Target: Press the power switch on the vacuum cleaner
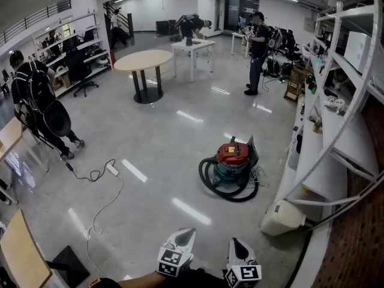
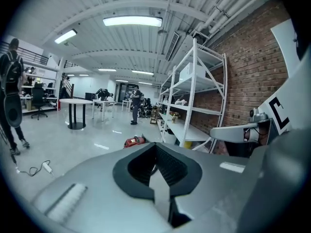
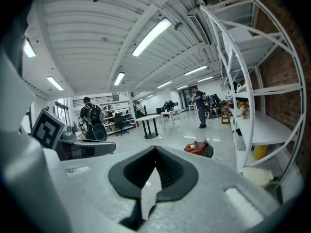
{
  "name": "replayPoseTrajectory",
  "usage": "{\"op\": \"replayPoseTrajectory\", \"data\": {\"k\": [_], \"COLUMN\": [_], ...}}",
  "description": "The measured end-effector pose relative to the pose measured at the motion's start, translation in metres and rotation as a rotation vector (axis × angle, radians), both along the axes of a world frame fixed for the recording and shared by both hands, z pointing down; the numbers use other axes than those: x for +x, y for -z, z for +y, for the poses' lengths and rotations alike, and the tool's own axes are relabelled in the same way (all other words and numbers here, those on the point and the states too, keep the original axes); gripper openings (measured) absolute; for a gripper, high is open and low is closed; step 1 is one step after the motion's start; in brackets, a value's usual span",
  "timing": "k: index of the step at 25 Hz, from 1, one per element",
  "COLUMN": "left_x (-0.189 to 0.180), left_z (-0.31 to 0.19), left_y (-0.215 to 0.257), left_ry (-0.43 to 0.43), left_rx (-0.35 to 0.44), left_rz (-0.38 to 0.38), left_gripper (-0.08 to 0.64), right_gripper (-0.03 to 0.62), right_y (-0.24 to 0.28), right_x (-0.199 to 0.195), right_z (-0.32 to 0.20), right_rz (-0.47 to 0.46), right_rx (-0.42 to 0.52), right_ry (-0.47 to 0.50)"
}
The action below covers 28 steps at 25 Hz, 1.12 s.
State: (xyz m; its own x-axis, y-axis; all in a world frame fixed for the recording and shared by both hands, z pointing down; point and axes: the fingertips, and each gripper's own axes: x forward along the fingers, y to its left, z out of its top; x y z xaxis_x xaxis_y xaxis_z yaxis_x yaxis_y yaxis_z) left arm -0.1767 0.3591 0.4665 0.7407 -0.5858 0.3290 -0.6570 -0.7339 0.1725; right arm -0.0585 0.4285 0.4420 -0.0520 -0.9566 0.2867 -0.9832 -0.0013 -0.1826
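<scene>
Your left gripper and right gripper are both clenched empty, well short of the red-lidded teal canister vacuum cleaner; step close, then prod its switch squarely with one tip.

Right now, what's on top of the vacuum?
The vacuum has a red lid with a dark handle. A switch is too small to make out; its far side is hidden.

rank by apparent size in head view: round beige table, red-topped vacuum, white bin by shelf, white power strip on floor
1. red-topped vacuum cleaner with black hose and round beige table: about alike; the table stands farther off, so not ranked.
2. white bin by the shelf.
3. white power strip on the floor.
</scene>
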Motion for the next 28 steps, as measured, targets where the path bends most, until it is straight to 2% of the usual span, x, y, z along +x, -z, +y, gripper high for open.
{"op": "replayPoseTrajectory", "data": {"k": [8,20,28], "left_x": [0.054,0.062,0.054], "left_z": [-0.058,-0.217,-0.307], "left_y": [-0.027,-0.046,-0.026], "left_ry": [-0.106,-0.112,-0.121], "left_rx": [-0.018,-0.071,-0.044], "left_rz": [0.019,0.013,0.034], "left_gripper": [0.015,0.015,0.015], "right_gripper": [-0.008,-0.008,-0.008], "right_y": [-0.028,-0.042,-0.033], "right_x": [0.036,0.059,0.057], "right_z": [-0.046,-0.203,-0.292], "right_rz": [0.015,0.036,0.038], "right_rx": [-0.078,-0.168,-0.161], "right_ry": [-0.080,-0.103,-0.108]}}
